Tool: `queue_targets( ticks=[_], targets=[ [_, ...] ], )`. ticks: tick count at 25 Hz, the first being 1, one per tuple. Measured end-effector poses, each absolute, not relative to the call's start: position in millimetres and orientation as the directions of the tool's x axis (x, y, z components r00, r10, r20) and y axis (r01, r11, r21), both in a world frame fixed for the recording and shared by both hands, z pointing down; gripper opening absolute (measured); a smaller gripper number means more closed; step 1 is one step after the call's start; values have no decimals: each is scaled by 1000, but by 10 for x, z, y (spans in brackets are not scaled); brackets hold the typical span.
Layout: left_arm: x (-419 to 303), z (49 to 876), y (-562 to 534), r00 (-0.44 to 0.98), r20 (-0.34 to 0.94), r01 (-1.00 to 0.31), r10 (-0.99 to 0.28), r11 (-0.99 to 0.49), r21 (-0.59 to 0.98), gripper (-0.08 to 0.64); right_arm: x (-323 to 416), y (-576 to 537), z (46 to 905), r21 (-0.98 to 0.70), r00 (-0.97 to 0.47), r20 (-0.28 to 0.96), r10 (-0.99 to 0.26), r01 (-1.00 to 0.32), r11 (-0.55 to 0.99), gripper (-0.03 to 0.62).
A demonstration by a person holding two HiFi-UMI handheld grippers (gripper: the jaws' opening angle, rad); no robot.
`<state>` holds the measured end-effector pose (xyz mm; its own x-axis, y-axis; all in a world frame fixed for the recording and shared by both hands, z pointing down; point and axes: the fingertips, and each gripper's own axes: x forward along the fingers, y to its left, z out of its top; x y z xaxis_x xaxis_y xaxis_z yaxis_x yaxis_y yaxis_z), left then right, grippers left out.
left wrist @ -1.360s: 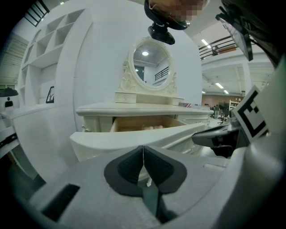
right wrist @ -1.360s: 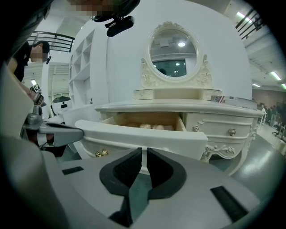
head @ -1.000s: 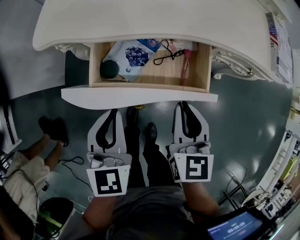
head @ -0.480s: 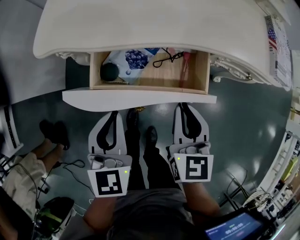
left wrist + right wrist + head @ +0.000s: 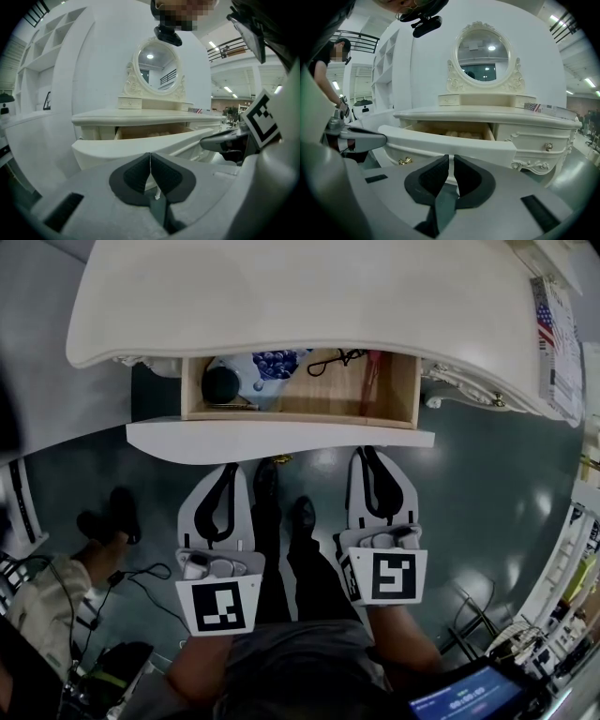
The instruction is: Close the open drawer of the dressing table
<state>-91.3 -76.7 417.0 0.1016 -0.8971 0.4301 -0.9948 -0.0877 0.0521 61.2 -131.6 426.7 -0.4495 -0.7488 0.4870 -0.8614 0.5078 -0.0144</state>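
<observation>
1. Drawer (image 5: 319, 390) of the dressing table (image 5: 300, 296): it stands part-way out, straight ahead of both grippers. Its box is pale raw wood with a bare plank floor, and the cream tabletop overhangs its far half.
2. The drawer front (image 5: 281, 439) is a smooth, glossy cream panel with a gently curved edge. It runs across just beyond both sets of tips; contact cannot be told.
3. The left gripper (image 5: 228, 468) is clenched on nothing, its ribbed black pads (image 5: 136, 174) pressed into one seam.
4. The right gripper (image 5: 366, 451) is likewise drawn together and empty, with only a hairline slit between its pads (image 5: 469, 176). It sits nearer the drawer's right end.
5. Each gripper has a white plastic shell and carries a cube with a black-and-white square marker (image 5: 222, 606).
6. Inside the drawer, ahead of the left gripper, lie a packet printed with blueberries (image 5: 272, 364), its lettering too small to read, and a round black object (image 5: 221, 385).
7. Ahead of the right gripper lie a looped black cord (image 5: 336, 359) and a slim red stick (image 5: 373, 371).
8. Far right on the tabletop lies a sheet bearing a stars-and-stripes flag (image 5: 548, 310).
9. An oval mirror (image 5: 483, 54) in a carved cream frame rises above, and a brass pull (image 5: 405, 161) hangs under the drawer front.
</observation>
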Motion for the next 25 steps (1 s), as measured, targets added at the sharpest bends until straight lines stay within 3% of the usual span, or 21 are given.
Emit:
queue_targets(
  ticks=[25],
  targets=[
    [-1007,4145,-1060,110,418,-994,-902,-102,42,17,557,-1635,4234,-4,-440,470,-766,-868,496,17]
  ],
)
